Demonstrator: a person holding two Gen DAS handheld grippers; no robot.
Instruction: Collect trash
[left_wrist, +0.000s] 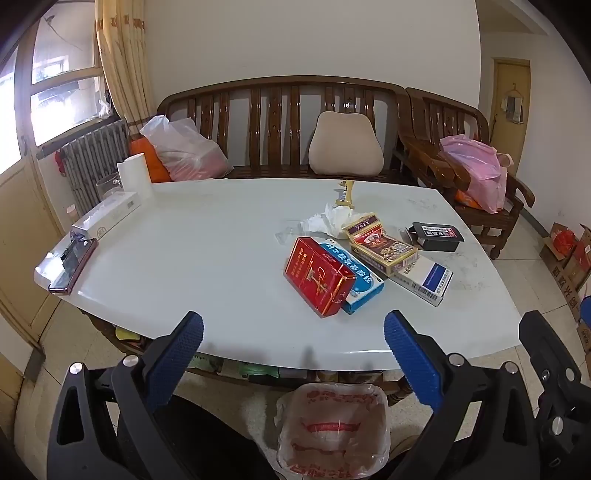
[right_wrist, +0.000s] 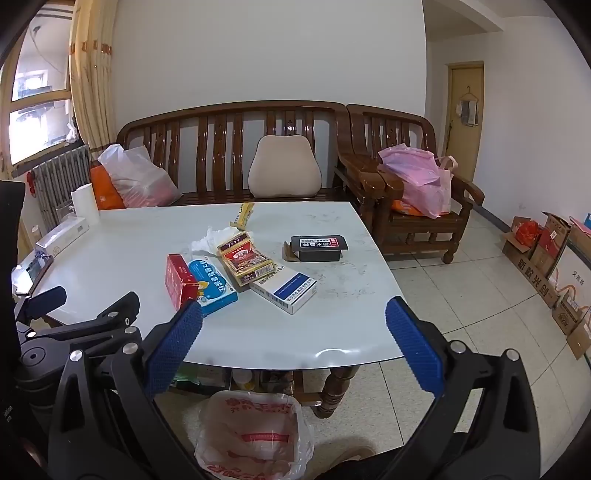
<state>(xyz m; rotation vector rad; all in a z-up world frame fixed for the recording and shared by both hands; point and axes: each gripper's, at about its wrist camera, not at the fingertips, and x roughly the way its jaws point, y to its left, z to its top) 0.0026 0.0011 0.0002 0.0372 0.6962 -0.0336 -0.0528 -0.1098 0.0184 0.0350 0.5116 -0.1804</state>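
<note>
A pile of trash lies on the white table (left_wrist: 221, 258): a red box (left_wrist: 317, 277), a blue-and-white box (left_wrist: 354, 280), a gold-and-red box (left_wrist: 380, 245), a white-and-blue box (left_wrist: 424, 277), a black box (left_wrist: 436, 236), crumpled tissue (left_wrist: 332, 219) and a yellow wrapper (left_wrist: 345, 194). The same pile shows in the right wrist view, with the red box (right_wrist: 181, 280) and black box (right_wrist: 319, 247). A bin lined with a plastic bag (left_wrist: 332, 428) stands on the floor below the table's front edge. My left gripper (left_wrist: 293, 332) and right gripper (right_wrist: 295, 325) are open and empty, above the front edge.
A paper roll (left_wrist: 133, 173), a long white box (left_wrist: 107, 218) and a phone (left_wrist: 74, 264) sit along the table's left side. A wooden bench (left_wrist: 280, 125) with bags and a cushion stands behind. Cardboard boxes (right_wrist: 546, 266) line the right wall.
</note>
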